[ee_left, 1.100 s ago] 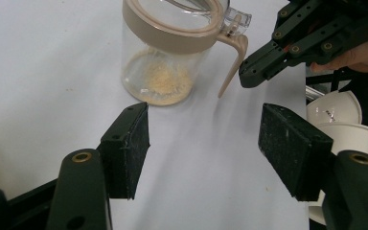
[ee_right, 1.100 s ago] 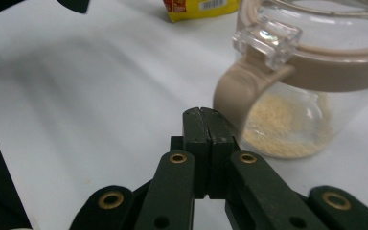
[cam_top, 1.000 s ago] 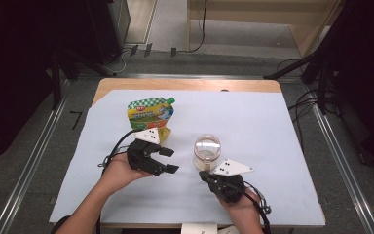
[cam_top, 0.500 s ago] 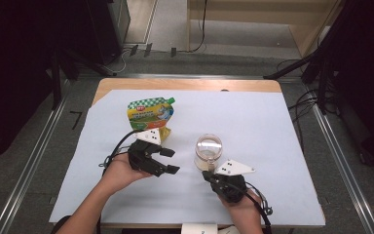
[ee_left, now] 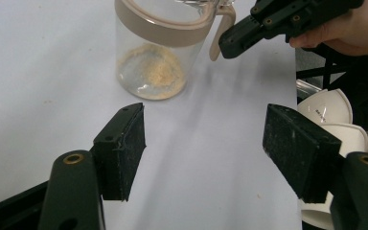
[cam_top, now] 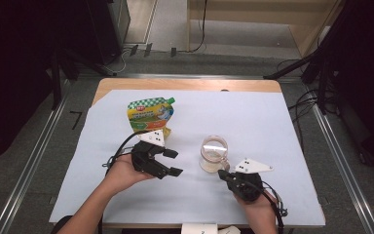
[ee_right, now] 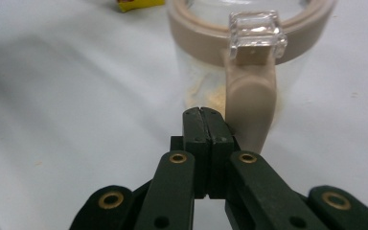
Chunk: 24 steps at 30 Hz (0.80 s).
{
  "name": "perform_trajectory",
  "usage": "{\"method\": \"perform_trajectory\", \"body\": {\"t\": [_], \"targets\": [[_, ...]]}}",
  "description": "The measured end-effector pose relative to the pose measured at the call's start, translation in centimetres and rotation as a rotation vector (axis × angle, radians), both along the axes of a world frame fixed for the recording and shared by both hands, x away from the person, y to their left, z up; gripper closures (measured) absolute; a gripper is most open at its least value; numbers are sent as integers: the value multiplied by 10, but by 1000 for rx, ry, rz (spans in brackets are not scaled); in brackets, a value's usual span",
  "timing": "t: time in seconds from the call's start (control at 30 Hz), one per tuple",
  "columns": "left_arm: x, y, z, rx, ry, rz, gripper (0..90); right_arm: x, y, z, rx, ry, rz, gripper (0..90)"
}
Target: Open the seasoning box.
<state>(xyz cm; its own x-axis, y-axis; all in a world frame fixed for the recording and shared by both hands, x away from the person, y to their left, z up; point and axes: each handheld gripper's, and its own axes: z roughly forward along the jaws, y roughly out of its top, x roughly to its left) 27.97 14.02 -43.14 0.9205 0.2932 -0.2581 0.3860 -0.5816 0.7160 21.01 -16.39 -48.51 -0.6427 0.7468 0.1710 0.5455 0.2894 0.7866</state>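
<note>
Jar handle is now met at six o'clock by right gripper, jaws pressed together, empty. Left gripper, just widened, holds nothing; the latch is judged next.

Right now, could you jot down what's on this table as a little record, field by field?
surface: table under a pale sheet
jar: clear jar with a beige rim and handle, some yellowish powder at its bottom
pouch: green and yellow pouch lying flat, beyond the left gripper
left gripper: jaws apart with nothing between them, just been opening, pointed toward the jar
right gripper: jaws shut together, tips next to the jar's handle; contact unclear
</note>
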Motion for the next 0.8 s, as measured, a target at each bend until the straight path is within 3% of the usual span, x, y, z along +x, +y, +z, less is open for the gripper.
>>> {"method": "perform_trajectory", "body": {"t": [0.23,0.37,0.47,0.6,0.73,0.8], "targets": [[5,-13,3,5,0,-18,307,12,-19,5,-4,32,-14,900],[10,-22,3,39,3,-44,282,21,-29,6,9,59,-12,900],[18,-28,10,-3,10,-47,281,28,-36,7,1,72,-15,900],[27,-37,16,-23,-7,-45,278,35,-41,8,-21,61,-5,900],[35,-51,13,3,9,-52,283,42,-47,9,-38,55,6,900],[38,-58,10,6,-2,-56,279,47,-50,8,-31,57,6,900]]}}
